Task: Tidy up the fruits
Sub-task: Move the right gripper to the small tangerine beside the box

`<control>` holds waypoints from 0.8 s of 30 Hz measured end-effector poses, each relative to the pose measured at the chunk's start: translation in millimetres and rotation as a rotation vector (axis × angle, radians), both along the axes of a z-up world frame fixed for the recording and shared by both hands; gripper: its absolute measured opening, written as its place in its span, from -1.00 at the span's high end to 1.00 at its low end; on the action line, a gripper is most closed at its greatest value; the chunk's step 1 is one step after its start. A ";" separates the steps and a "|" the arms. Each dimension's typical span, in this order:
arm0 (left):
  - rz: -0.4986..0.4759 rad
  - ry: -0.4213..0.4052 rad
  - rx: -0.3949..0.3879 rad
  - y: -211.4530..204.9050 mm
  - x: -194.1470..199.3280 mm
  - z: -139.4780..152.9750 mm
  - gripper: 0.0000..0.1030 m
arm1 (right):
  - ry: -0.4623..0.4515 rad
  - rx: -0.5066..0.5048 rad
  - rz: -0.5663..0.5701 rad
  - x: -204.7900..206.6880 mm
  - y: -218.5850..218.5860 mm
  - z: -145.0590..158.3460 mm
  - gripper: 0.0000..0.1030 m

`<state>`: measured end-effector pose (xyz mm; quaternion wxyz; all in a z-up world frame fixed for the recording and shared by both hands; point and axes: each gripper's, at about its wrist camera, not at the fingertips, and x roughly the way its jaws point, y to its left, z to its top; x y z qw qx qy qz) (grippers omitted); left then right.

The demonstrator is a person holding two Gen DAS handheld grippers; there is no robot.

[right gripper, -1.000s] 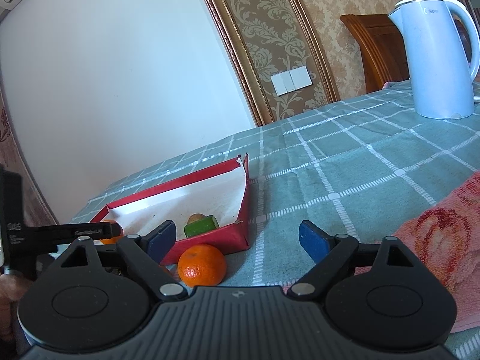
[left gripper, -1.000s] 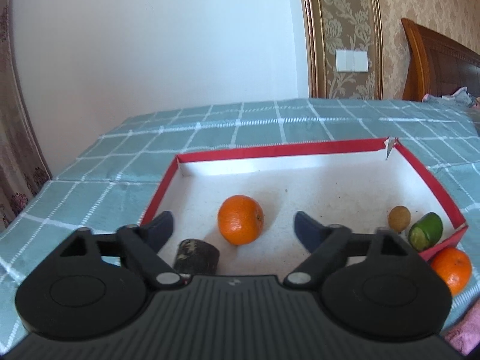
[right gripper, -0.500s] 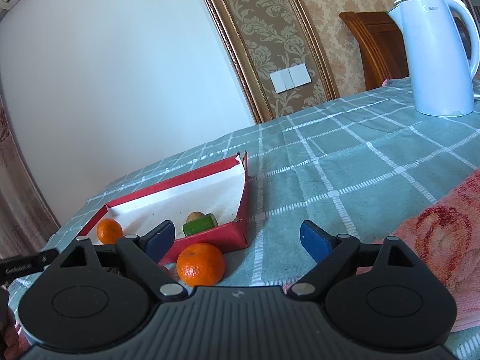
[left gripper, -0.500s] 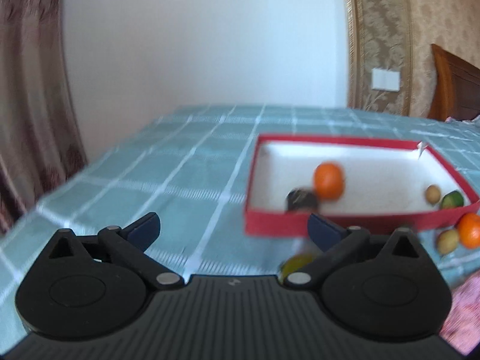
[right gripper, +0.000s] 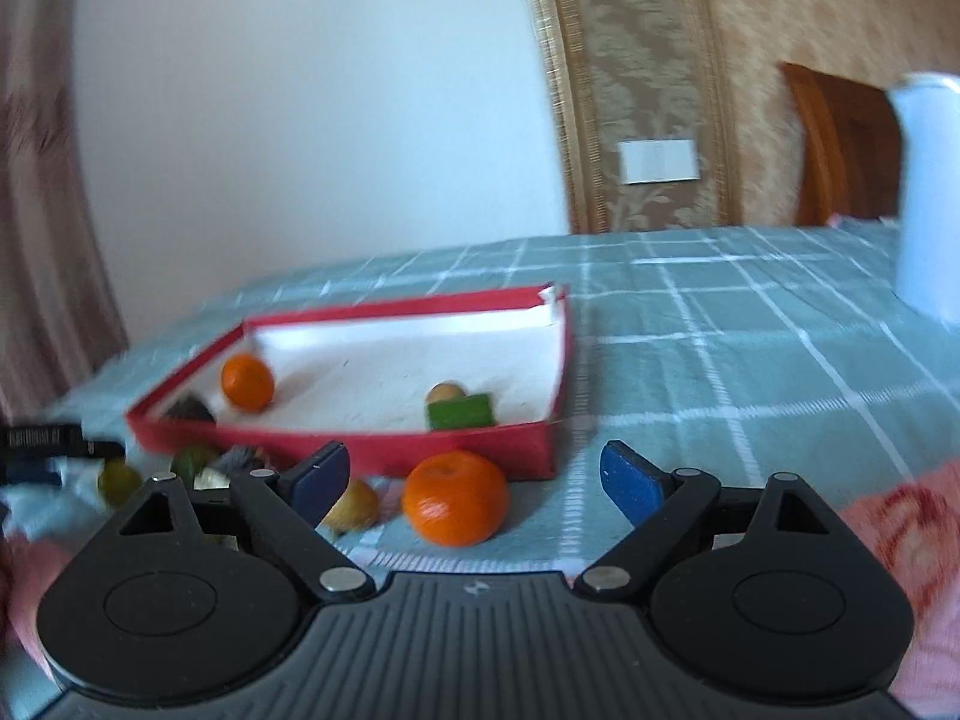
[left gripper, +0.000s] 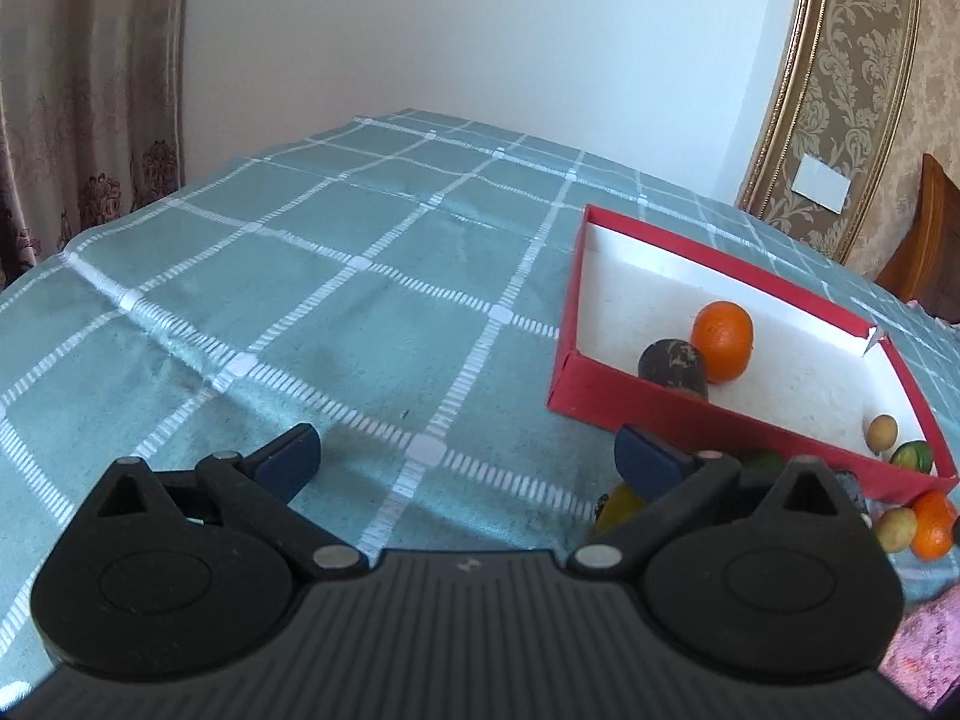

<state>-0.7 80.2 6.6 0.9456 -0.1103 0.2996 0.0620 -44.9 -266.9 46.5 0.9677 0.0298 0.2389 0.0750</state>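
A red-walled tray with a white floor holds an orange, a dark fruit, a small tan fruit and a green piece. My left gripper stands wide open and empty over bare cloth, left of the tray. A second orange lies on the cloth before the tray's front wall. My right gripper is open with this orange between its fingertips and a little ahead, untouched. A tan fruit lies beside its left finger.
Several small fruits lie loose by the tray's near left corner, partly hidden. A white kettle stands far right on the checked green cloth. A pink towel covers the near right. A curtain hangs left.
My left gripper has pulled back out of the tray and swung left, leaving the orange inside, and its jaws stand wider. My right gripper has rolled and come closer to the loose orange.
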 end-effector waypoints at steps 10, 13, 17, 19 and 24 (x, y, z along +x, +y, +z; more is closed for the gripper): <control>0.044 0.033 0.021 -0.1 2.8 -1.4 -1.00 | 0.133 -0.084 -0.002 20.1 12.2 -10.3 -0.77; 0.038 0.024 0.027 -0.7 0.7 -1.1 -1.00 | 0.168 -0.083 -0.012 24.7 11.2 -13.4 -0.77; 0.014 -0.003 0.068 -8.7 -3.7 1.4 -1.00 | 0.171 -0.063 -0.014 24.6 8.3 -13.8 -0.77; 0.002 -0.015 0.089 -12.4 -5.1 2.6 -1.00 | 0.172 -0.056 -0.013 24.4 7.5 -13.9 -0.77; -0.010 -0.046 0.102 -15.6 -9.4 4.4 -1.00 | 0.175 -0.063 -0.002 27.2 9.8 -14.1 -0.77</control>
